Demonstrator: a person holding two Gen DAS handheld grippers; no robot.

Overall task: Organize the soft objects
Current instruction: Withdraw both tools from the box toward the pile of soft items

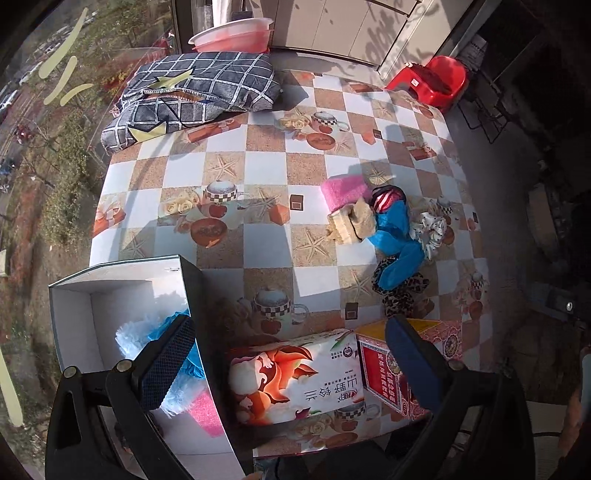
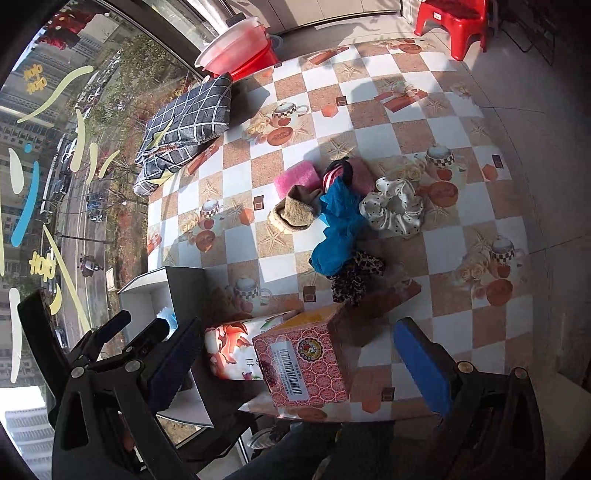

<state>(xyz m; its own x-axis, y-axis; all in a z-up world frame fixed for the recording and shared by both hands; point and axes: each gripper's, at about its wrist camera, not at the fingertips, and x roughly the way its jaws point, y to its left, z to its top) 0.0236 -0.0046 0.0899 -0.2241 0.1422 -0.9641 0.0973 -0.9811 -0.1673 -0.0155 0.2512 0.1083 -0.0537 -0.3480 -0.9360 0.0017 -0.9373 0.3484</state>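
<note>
A pile of soft things lies on the checkered table (image 1: 258, 147): a pink sponge (image 1: 345, 191) (image 2: 297, 180), a beige cloth (image 1: 352, 221) (image 2: 293, 214), a blue cloth (image 1: 400, 251) (image 2: 338, 229), a white dotted scrunchie (image 1: 430, 230) (image 2: 393, 208) and a leopard scrunchie (image 1: 400, 291) (image 2: 354, 277). An open white box (image 1: 74, 314) (image 2: 147, 291) at the near left holds fluffy blue and pink items. My left gripper (image 1: 291, 369) is open and empty over the box edge and a tissue pack (image 1: 295, 376). My right gripper (image 2: 295, 369) is open and empty above a red carton (image 2: 306, 358).
Checked cushions (image 1: 195, 92) (image 2: 184, 125) lie at the table's far left by the window. A pink basin (image 1: 232, 35) (image 2: 236, 44) stands beyond them. A red stool (image 1: 432, 81) (image 2: 454, 22) stands off the far right corner.
</note>
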